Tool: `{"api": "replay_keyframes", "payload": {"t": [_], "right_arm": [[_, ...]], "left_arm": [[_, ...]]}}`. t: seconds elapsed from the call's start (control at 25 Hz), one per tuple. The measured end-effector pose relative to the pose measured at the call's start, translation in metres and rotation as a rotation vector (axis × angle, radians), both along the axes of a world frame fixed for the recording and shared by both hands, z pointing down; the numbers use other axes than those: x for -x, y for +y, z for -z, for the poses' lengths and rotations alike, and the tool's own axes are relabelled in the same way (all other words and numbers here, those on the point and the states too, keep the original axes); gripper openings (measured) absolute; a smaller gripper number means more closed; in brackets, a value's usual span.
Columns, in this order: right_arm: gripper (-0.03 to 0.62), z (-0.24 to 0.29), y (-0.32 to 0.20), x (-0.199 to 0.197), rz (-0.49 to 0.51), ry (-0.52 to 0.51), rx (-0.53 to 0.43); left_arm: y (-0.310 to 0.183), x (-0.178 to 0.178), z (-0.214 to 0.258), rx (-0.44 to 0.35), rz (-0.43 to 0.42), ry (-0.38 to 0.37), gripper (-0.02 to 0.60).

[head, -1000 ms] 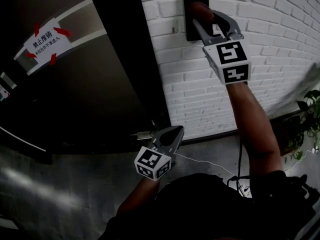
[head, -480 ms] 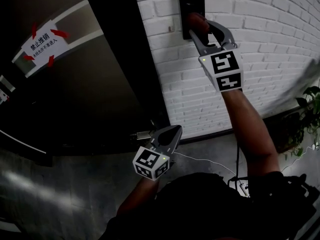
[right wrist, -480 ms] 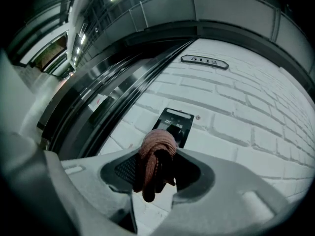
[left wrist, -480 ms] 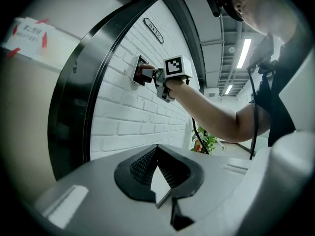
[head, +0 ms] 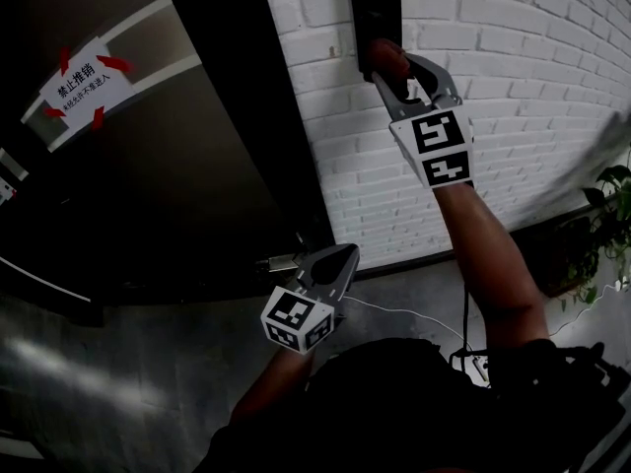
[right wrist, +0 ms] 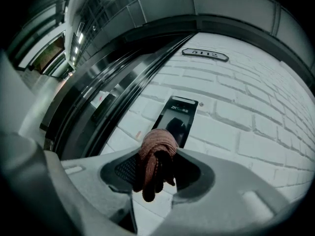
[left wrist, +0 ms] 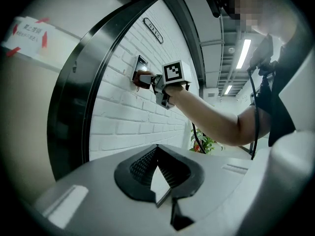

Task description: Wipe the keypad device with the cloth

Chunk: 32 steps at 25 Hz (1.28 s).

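Observation:
A black keypad device (head: 375, 13) is fixed to the white brick wall (head: 513, 57). My right gripper (head: 391, 65) is shut on a bunched reddish cloth (head: 386, 55), which presses against the device's lower part. In the right gripper view the cloth (right wrist: 156, 154) fills the jaws of the right gripper (right wrist: 157, 156) and covers the bottom of the keypad device (right wrist: 178, 116). My left gripper (head: 347, 254) hangs low by the door with its jaws together and nothing in them. From the left gripper view, the cloth (left wrist: 142, 78) meets the keypad device (left wrist: 140, 63).
A dark door (head: 177, 185) with a white warning sign (head: 79, 82) stands left of the wall, a metal latch (head: 280, 262) at its edge. A potted plant (head: 603, 225) sits at the right. A cable (head: 394, 318) runs over the floor. A number plate (right wrist: 205, 54) hangs above the device.
My right gripper has slid the cloth down the keypad device, from its middle to its lower end. The left gripper has stayed where it was.

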State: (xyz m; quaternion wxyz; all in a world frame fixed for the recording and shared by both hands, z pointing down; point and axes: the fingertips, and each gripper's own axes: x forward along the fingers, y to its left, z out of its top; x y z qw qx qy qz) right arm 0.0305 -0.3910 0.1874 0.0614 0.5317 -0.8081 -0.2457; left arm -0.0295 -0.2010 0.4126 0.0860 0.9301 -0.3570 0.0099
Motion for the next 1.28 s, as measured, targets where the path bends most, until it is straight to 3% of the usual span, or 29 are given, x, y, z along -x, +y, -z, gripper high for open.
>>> {"api": "replay_keyframes", "payload": {"t": [1.28], "right_arm": [[0.155,-0.050,-0.001,0.003,-0.025,0.001,0.147]], "left_arm": [[0.023,0.021,-0.004,0.014,-0.008,-0.019,0.015]]}}
